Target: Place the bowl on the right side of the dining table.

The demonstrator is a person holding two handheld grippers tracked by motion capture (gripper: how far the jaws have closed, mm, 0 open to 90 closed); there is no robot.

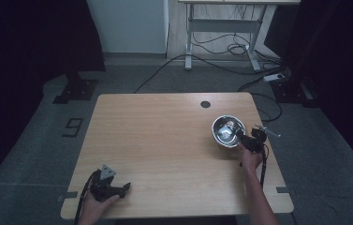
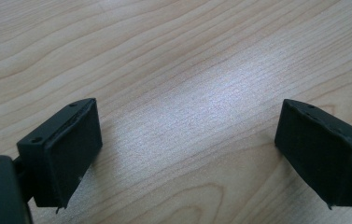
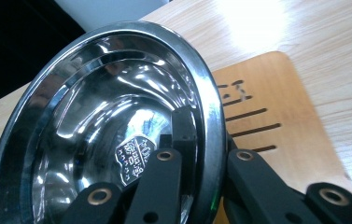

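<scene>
Black jaws of the right gripper (image 3: 197,186) pinch the rim of a steel bowl (image 3: 103,140), tilted over a slotted wooden board (image 3: 276,121) at the surface's (image 1: 165,140) right edge. Rigid, light, slick metal; the rim is likely the only hold. Left gripper (image 2: 187,154) open, idle.

A light wooden desk (image 1: 165,140) carries a small dark round hole (image 1: 205,104) near its far edge. A flat wooden board (image 3: 276,116) with cut slots lies on it. Beyond, on the grey floor (image 1: 33,136), cables (image 1: 221,47) trail beneath a white-framed table (image 1: 223,23).
</scene>
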